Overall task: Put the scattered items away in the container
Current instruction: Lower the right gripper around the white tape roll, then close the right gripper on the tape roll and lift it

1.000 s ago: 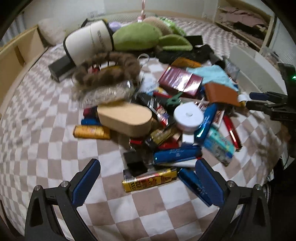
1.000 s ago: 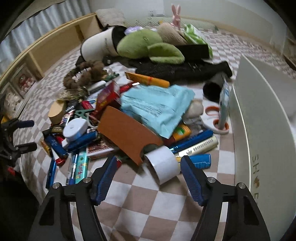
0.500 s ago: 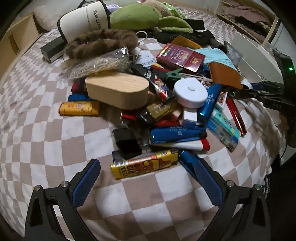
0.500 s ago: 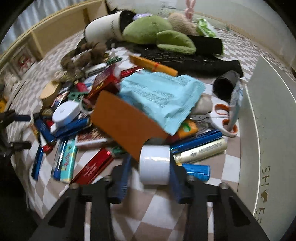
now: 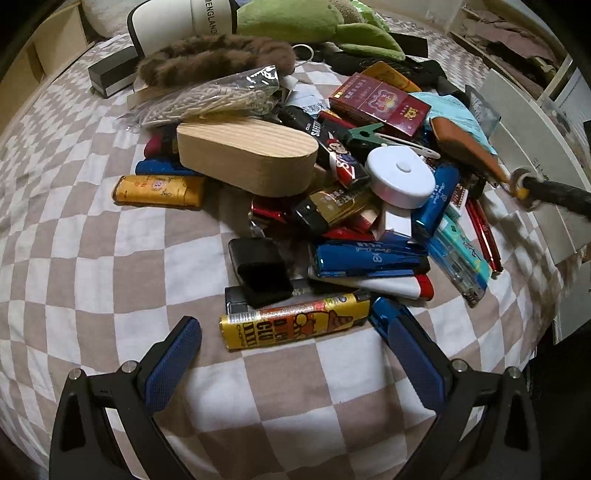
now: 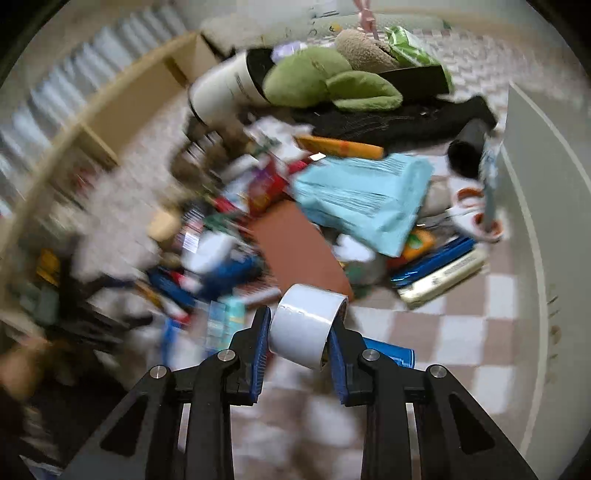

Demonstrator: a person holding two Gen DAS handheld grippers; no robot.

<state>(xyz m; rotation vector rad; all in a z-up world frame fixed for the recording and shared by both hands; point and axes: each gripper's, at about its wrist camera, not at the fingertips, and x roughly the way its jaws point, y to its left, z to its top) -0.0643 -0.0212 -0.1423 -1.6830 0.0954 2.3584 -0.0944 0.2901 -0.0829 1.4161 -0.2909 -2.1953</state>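
My right gripper (image 6: pixel 300 328) is shut on a white tape roll (image 6: pixel 304 325) and holds it lifted above the checkered cloth; the view is blurred by motion. The white container (image 6: pixel 535 206) stands at the right. My left gripper (image 5: pixel 291 354) is open and empty, low over the cloth, just short of a yellow lighter (image 5: pixel 295 321) at the near edge of the pile. A blue lighter (image 5: pixel 384 314) lies against my right finger (image 5: pixel 413 365). The right gripper shows blurred in the left wrist view (image 5: pixel 546 192).
The pile holds a wooden oval box (image 5: pixel 247 158), a white round case (image 5: pixel 400 175), a red carton (image 5: pixel 380 103), a light blue pouch (image 6: pixel 364 199), a brown wallet (image 6: pixel 295 247), scissors (image 6: pixel 476 218), green plush (image 6: pixel 325 81) and a white cylinder (image 5: pixel 181 22).
My right gripper closed on the tape roll and lifted it off the cloth, swinging fast. My left gripper moved forward and lower toward the yellow lighter, staying open.
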